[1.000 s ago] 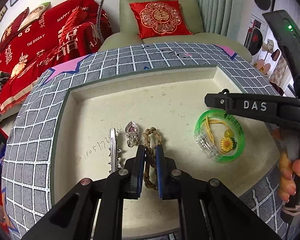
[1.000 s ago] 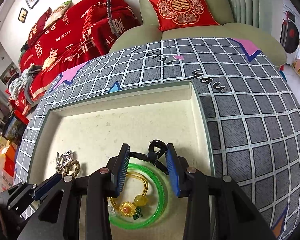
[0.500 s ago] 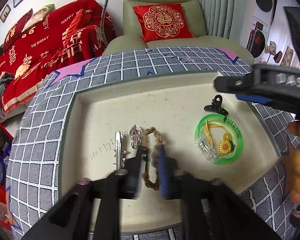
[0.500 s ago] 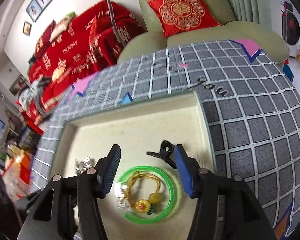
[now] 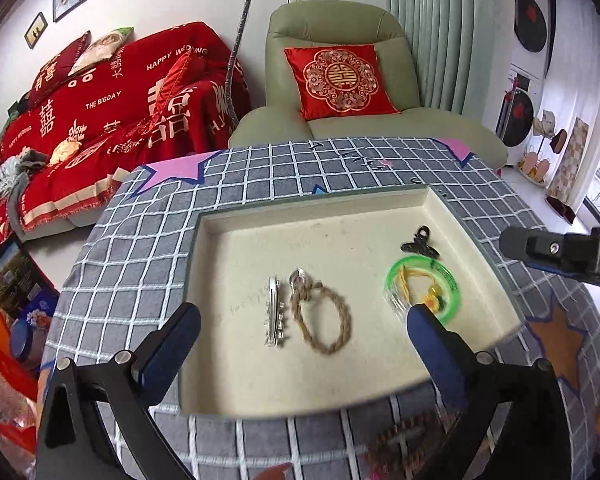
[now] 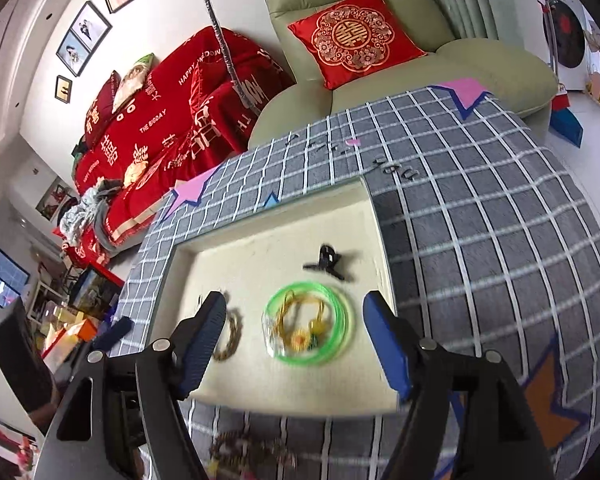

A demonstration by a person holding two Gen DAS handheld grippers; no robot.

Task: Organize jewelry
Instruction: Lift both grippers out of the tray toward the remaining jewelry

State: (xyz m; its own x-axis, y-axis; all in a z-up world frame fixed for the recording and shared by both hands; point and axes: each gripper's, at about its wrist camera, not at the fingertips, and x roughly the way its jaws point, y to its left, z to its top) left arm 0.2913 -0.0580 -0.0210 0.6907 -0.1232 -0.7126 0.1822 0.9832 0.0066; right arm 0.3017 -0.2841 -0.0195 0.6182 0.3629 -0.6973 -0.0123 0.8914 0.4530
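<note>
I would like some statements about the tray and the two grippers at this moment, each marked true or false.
1. The braided rope bracelet lies inside the tray. True.
2. The left gripper is clamped on the bracelet. False: its jaws stand wide open, holding nothing.
3. The black hair claw sits just beyond the green bangle. True.
4. The silver hair clip lies on the checked cloth outside the tray. False: it lies in the tray, left of the bracelet.
5. The right gripper is open. True.
</note>
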